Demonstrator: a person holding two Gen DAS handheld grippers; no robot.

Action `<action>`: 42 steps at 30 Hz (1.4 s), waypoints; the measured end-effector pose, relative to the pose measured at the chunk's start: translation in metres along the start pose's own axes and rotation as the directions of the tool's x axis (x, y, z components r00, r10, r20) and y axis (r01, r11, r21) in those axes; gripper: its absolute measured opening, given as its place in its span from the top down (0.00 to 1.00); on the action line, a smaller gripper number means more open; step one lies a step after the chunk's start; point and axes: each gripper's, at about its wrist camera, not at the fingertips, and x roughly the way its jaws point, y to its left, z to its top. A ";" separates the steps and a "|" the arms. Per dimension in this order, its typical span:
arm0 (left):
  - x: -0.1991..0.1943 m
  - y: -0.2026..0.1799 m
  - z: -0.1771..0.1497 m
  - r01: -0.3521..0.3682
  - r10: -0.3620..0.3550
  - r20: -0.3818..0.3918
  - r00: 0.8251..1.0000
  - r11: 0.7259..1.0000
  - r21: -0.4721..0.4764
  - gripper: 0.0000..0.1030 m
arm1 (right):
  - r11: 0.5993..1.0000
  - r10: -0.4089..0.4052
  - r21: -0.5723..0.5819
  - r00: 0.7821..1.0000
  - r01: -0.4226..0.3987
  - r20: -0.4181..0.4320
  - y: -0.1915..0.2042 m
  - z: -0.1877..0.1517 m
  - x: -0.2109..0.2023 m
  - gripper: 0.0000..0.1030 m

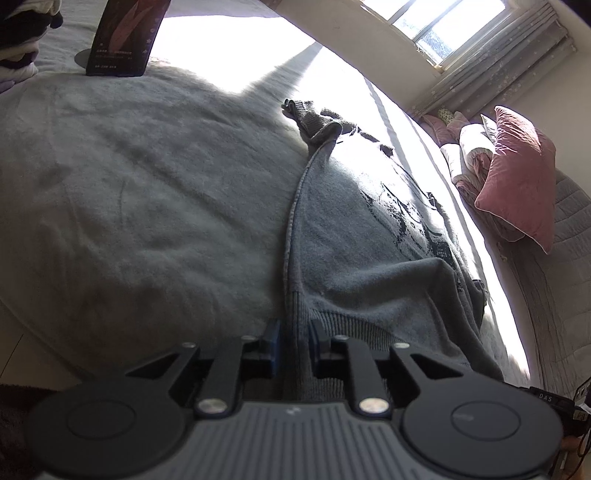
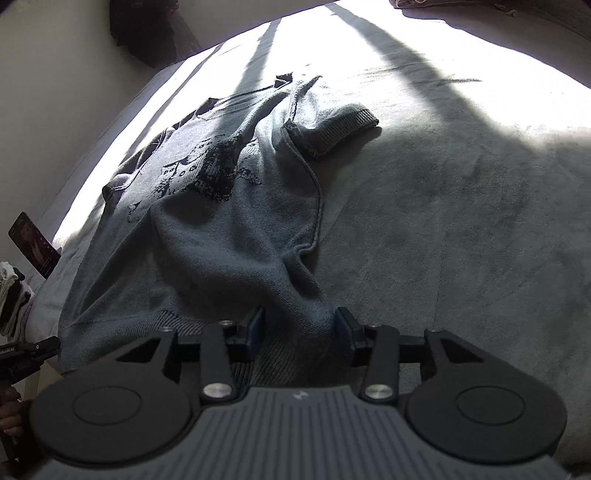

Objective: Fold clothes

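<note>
A sunlit bedroom: a grey bed (image 1: 147, 177) under a window (image 1: 443, 26), pink pillows (image 1: 517, 177) at the far right in the left view. A grey sweater (image 2: 221, 206) with a dark knitted pattern lies spread on the bed, one sleeve (image 2: 332, 129) folded across towards the right. Its ribbed hem lies nearest both tongs. The left tongs (image 1: 295, 341) stand slightly apart with the hem edge between the pads, which do not seem to press it. The right tongs (image 2: 299, 328) are spread wider around a bunched ridge of hem, not pinching. The risk seems to be a loose catch: if the pads close on one layer only, or on the bed cover beneath, the fold could drag askew or the sleeve could slip out.
</note>
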 end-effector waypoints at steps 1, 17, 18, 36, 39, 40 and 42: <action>-0.001 0.000 -0.001 0.011 -0.011 -0.004 1.000 1.000 0.000 0.71 | 1.000 0.015 0.013 1.000 -0.015 0.004 -0.001 -0.002 -0.003 0.51; 0.005 -0.013 -0.014 -0.022 0.030 -0.071 0.997 0.994 0.109 0.94 | 0.992 0.098 0.084 0.995 -0.097 -0.008 0.007 -0.051 -0.008 0.90; 0.004 -0.014 -0.014 -0.024 0.032 -0.072 0.997 0.994 0.107 0.95 | 0.990 0.103 0.102 0.995 -0.102 -0.002 0.005 -0.050 -0.010 0.90; -0.047 -0.011 -0.005 0.009 -0.005 -0.041 0.999 0.994 0.105 0.96 | 0.976 0.167 0.128 0.984 -0.174 0.059 0.002 -0.047 -0.077 0.93; -0.031 -0.004 -0.012 -0.065 0.076 -0.073 0.994 0.988 0.143 0.96 | 0.984 0.124 0.131 0.992 -0.123 -0.004 -0.001 -0.054 -0.055 0.93; -0.026 -0.002 -0.014 -0.080 0.093 -0.078 0.993 0.985 0.155 0.95 | 0.984 0.118 0.135 0.993 -0.114 -0.020 -0.003 -0.056 -0.049 0.93; -0.020 0.001 -0.016 -0.091 0.105 -0.082 0.991 0.983 0.162 0.95 | 0.984 0.110 0.147 0.993 -0.102 -0.048 -0.008 -0.060 -0.038 0.93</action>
